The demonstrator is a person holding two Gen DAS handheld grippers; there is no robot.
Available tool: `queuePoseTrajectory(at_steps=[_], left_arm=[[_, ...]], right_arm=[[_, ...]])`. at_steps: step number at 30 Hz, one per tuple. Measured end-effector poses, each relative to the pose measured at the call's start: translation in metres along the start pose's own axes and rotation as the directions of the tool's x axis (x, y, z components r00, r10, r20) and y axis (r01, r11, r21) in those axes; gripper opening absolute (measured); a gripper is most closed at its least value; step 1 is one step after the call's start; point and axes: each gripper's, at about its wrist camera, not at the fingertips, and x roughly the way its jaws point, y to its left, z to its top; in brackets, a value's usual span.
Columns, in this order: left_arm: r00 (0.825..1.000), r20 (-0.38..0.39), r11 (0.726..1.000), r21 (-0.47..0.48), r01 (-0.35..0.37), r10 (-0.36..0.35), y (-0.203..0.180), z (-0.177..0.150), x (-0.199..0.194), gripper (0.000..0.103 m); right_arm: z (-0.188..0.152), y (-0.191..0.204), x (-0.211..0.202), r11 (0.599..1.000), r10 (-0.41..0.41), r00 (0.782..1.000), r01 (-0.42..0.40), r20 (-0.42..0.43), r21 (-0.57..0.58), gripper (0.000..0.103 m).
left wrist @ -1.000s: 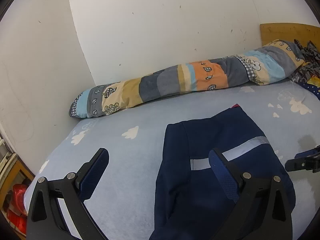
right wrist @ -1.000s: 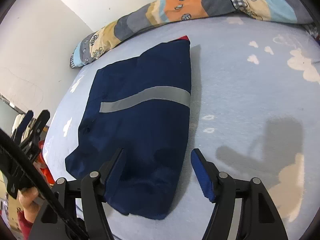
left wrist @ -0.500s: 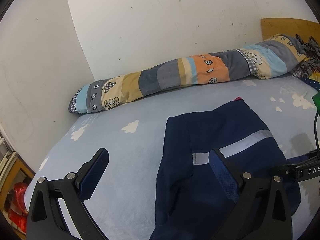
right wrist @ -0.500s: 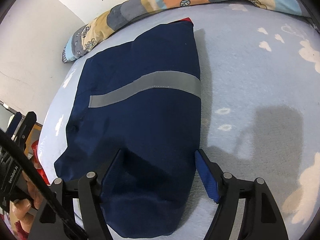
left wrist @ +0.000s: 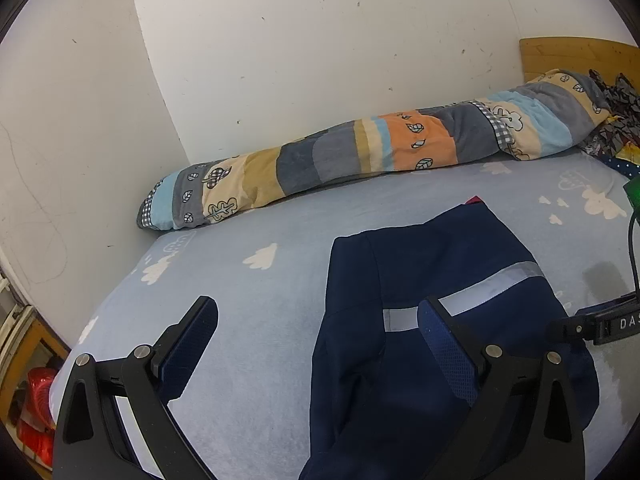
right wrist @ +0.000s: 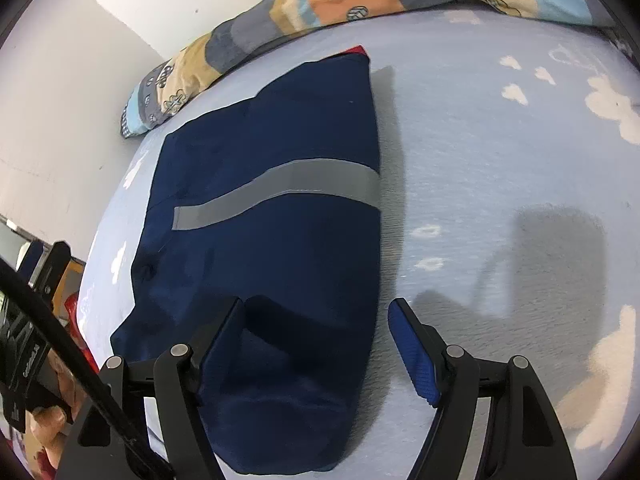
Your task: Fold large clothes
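Lying folded on the blue cloud-print bed (left wrist: 280,360), the navy garment (right wrist: 272,208) with its grey reflective stripe (right wrist: 280,188) is serving as the landmark: the left gripper (left wrist: 320,344) is hovering over its left edge, fingers wide and empty, while the right gripper (right wrist: 316,344) is straddling its near right corner, fingers wide, gripping nothing. Beyond the garment, a patchwork bolster (left wrist: 360,152) is lying along the wall.

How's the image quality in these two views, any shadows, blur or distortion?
Both views sharp, no motion blur, with strong fisheye bending and black corners. Right wrist view: soft grey shadow on the sheet right of the jacket. Left wrist view: even light, curved wall.
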Motion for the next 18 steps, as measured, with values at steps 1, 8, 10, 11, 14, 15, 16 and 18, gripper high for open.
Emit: queuePoseTrajectory(at_steps=[1,8,10,11,14,15,16,18], left_arm=[[1.000,0.000,1.000,0.001,0.001,-0.001,0.000,0.000,0.000,0.100],[1.000,0.002,1.000,0.001,-0.001,0.001,0.000,0.001,-0.001,0.100],[1.000,0.001,1.000,0.002,0.004,-0.004,0.000,0.001,-0.001,0.100],[1.000,0.003,1.000,0.001,0.001,-0.001,0.001,0.001,-0.001,0.100],[1.000,0.001,1.000,0.002,0.002,-0.002,0.000,0.000,0.000,0.100],[1.000,0.001,1.000,0.004,0.001,-0.001,0.001,0.000,0.000,0.100],[1.000,0.000,1.000,0.005,0.004,-0.004,0.000,0.000,0.000,0.100],[1.000,-0.001,1.000,0.008,0.002,-0.002,0.000,0.000,0.000,0.100]], right_arm=[[0.001,-0.002,0.001,1.000,0.002,1.000,-0.002,-0.003,0.008,0.079],[0.002,-0.015,0.015,0.994,0.084,0.996,-0.080,-0.039,0.080,0.082],[0.002,-0.017,0.020,0.989,0.120,0.992,-0.115,-0.050,0.095,0.083],[0.002,-0.019,0.023,0.986,0.138,0.989,-0.132,-0.056,0.101,0.083],[0.002,-0.022,0.034,0.973,0.204,0.977,-0.194,-0.069,0.125,0.086],[0.003,-0.023,0.036,0.970,0.217,0.974,-0.207,-0.068,0.129,0.087],[0.004,-0.022,0.038,0.968,0.226,0.972,-0.216,-0.067,0.131,0.087],[0.006,-0.020,0.043,0.967,0.236,0.970,-0.227,-0.067,0.118,0.089]])
